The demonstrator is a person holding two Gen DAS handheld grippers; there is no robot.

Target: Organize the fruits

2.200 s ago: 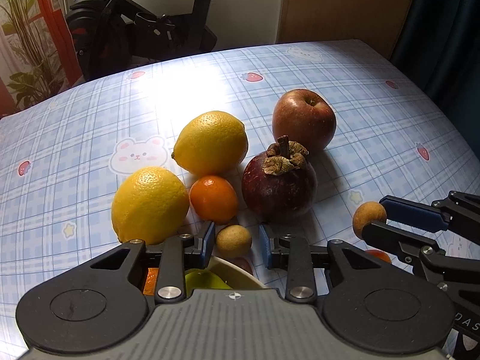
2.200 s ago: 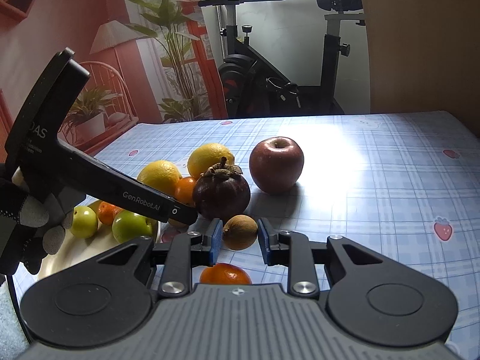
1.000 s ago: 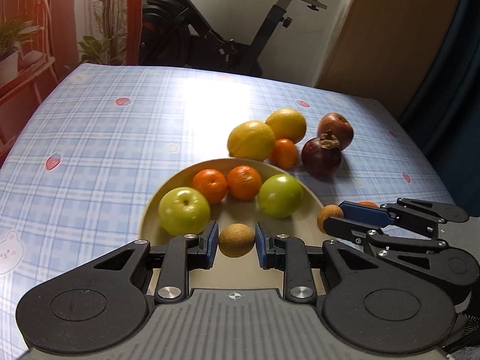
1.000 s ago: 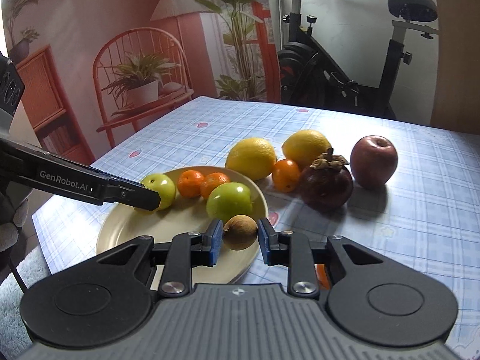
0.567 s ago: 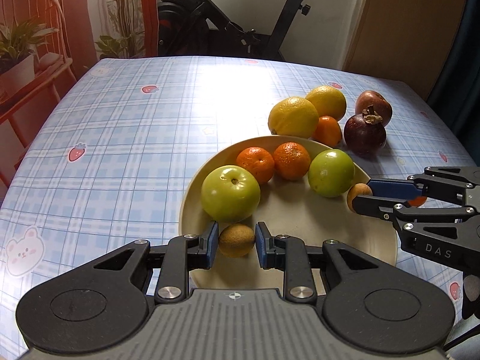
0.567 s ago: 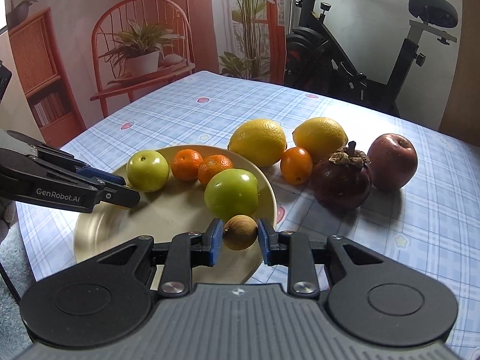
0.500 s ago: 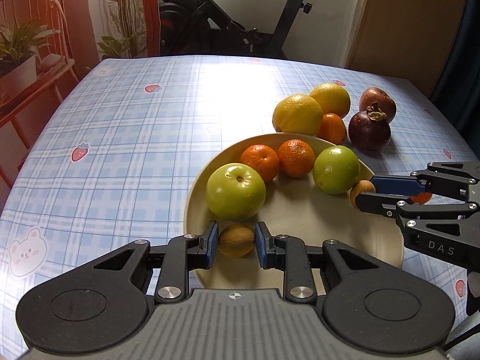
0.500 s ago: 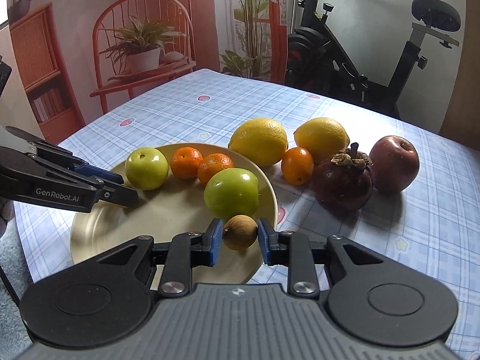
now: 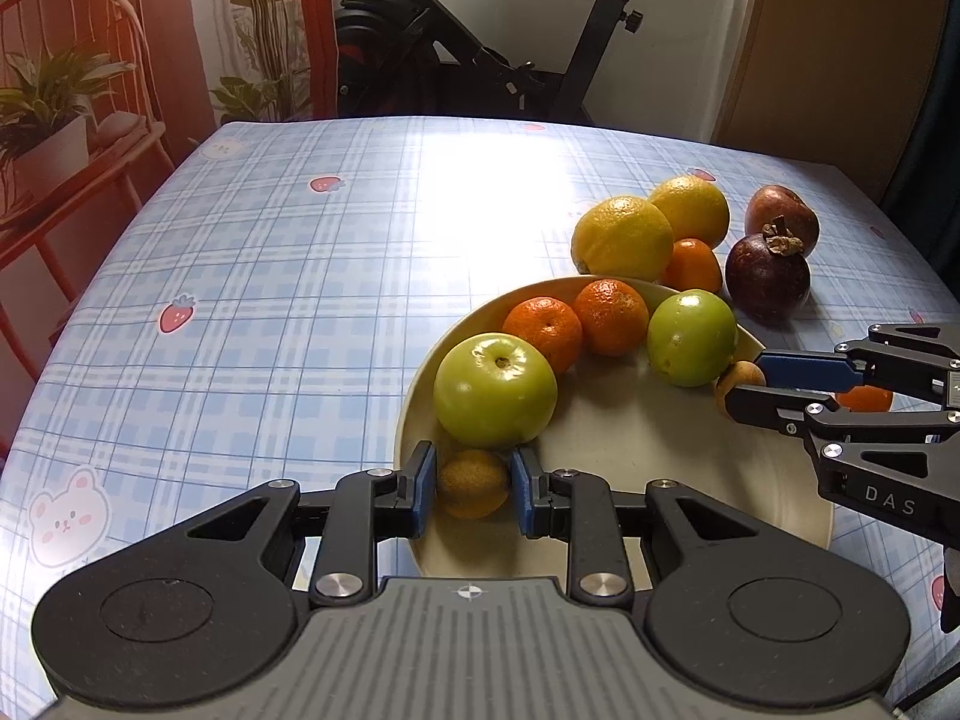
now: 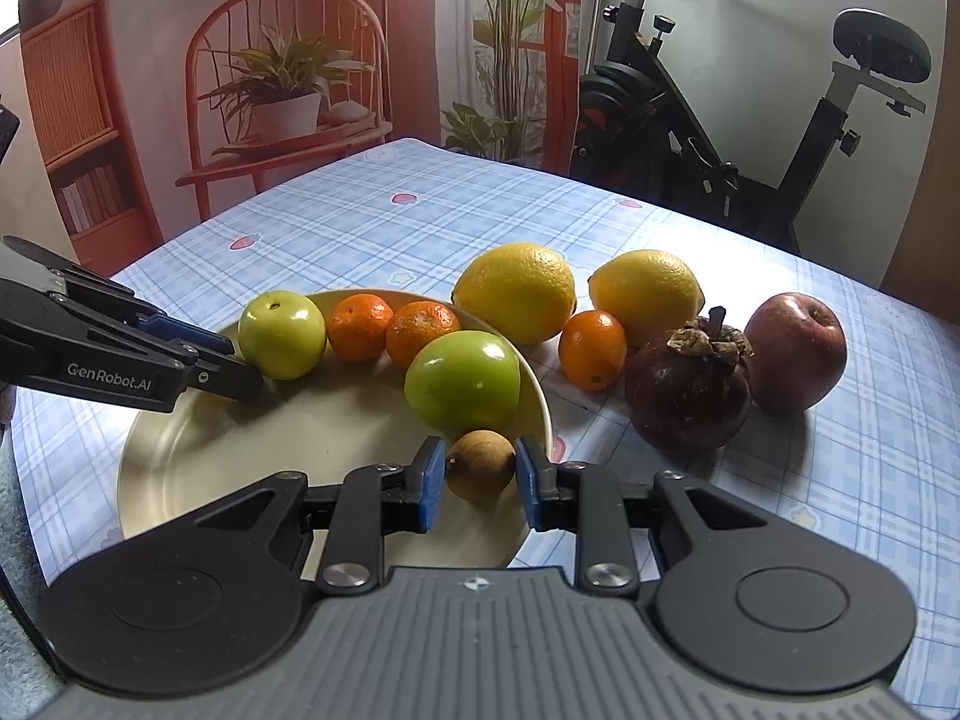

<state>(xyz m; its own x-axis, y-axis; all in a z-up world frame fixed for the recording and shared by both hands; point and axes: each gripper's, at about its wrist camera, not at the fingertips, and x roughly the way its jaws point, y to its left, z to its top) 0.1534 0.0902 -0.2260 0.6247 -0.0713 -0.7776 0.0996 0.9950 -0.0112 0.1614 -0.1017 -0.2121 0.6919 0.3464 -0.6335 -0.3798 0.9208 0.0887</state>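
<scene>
**A:** Left wrist view first: the left gripper [image 9: 473, 483] has its blue-padded fingers clamped on a small brown fruit [image 9: 473, 483], roundish with a rough, matte skin, held just over the near rim of the cream plate [image 9: 660, 450]. The plate is round, smooth and shallow. On it sit two glossy green apples [image 9: 495, 390], [image 9: 691, 337] and two pebbly-skinned tangerines [image 9: 545, 330], [image 9: 611, 315], all bunched in an arc. Off to the right the right gripper [image 9: 741, 384] pinches a second small tan fruit [image 9: 737, 377] right at the plate's edge.

**B:** And the stuff off the plate?

**A:** On the checked blue tablecloth [image 9: 270, 276], shiny like vinyl with strawberry prints, sit two dimpled lemons [image 9: 621, 237], [image 9: 690, 210], a small orange [image 9: 693, 264], a dark purple mangosteen [image 9: 768, 279] with a dry woody cap, and a red apple [image 9: 780, 222].

**B:** Right wrist view?

**A:** Same deal from the other side. The right gripper [image 10: 480, 474] is closed on its smooth, round tan fruit [image 10: 480, 473], sitting above the plate's rim [image 10: 543, 408], just beside the nearer green apple [image 10: 462, 383]. The left gripper [image 10: 240, 369] comes in low from the left beside the far green apple [image 10: 282, 333]; its own fruit is hidden here.
</scene>
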